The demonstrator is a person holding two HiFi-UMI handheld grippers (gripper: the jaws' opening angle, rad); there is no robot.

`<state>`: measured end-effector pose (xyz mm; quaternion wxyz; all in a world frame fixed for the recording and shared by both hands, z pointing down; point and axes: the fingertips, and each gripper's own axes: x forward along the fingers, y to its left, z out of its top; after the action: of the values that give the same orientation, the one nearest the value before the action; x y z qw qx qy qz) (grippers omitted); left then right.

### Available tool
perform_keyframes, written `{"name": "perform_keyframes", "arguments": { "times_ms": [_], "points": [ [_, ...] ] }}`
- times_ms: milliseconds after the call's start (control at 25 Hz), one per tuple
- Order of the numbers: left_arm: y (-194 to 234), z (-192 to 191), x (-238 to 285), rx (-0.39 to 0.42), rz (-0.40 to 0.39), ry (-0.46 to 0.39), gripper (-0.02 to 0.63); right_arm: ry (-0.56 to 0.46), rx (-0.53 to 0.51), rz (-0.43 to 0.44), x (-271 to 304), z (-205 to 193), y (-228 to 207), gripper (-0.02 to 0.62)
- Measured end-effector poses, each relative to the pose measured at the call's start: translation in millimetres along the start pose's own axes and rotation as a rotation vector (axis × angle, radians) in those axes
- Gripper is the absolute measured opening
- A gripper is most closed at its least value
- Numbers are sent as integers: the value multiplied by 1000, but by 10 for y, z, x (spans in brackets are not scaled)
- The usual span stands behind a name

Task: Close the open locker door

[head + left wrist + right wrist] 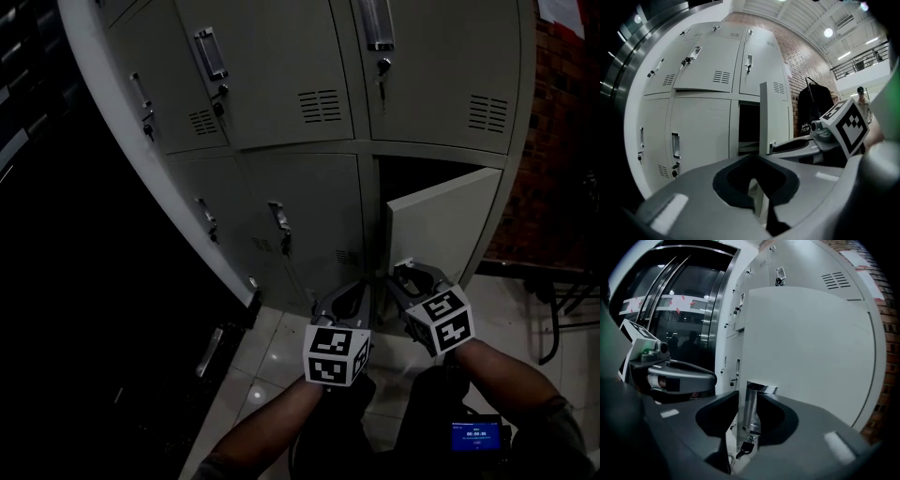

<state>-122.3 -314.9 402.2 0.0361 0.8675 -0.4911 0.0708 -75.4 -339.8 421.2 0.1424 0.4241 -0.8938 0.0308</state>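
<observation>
Locker door (441, 225): bottom-right compartment of the lockers (281, 94), swung out partway, dark interior showing above its top edge. Handle (403, 265) at the free edge, on the side toward both grippers.

Right gripper (410, 277): reached forward on a forearm (511, 375) entering from lower right, marker cube facing up, jaws pointed at the free edge of the locker door. Jaws narrowed around the handle, with one pad against it and a thin gap at the other.

Left gripper (353, 295): just beside the right gripper, on a forearm entering from lower left, tips aimed toward the lower row of lockers. Jaws together at the tips, nothing between them.

Shown in the right gripper view only: chrome handle (752, 411) upright between the jaws, key (745, 446) hanging in the lock beneath it, outer face of the locker door (806, 343) filling most of the frame, steel-framed glass doorway (684, 310) off to one side.

Shown in the left gripper view only: locker door (764, 117) seen edge-on, open compartment (749, 126) dark beside it, right gripper (780, 146) reaching in at the door's edge, dark coat (813, 110) hanging by a brick wall (797, 61).
</observation>
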Motion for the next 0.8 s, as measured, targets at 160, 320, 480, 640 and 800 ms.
{"name": "perform_keyframes", "arguments": {
  "times_ms": [160, 320, 480, 640, 800],
  "points": [
    [123, -25, 86, -4, 12, 4, 0, -2, -3, -24, 196, 30, -71, 121],
    [239, -39, 178, -12, 24, 3, 0, -1, -6, -44, 360, 58, -143, 111],
    [354, -33, 293, -14, 37, 0, 0, -3, -8, -63, 496, 81, -230, 106],
    [489, -45, 407, -18, 53, 3, 0, -6, -24, -106, 637, 102, -374, 73],
    [594, -73, 468, -31, 66, 9, 0, -4, -21, -138, 784, 110, -513, 54]
  ]
}}
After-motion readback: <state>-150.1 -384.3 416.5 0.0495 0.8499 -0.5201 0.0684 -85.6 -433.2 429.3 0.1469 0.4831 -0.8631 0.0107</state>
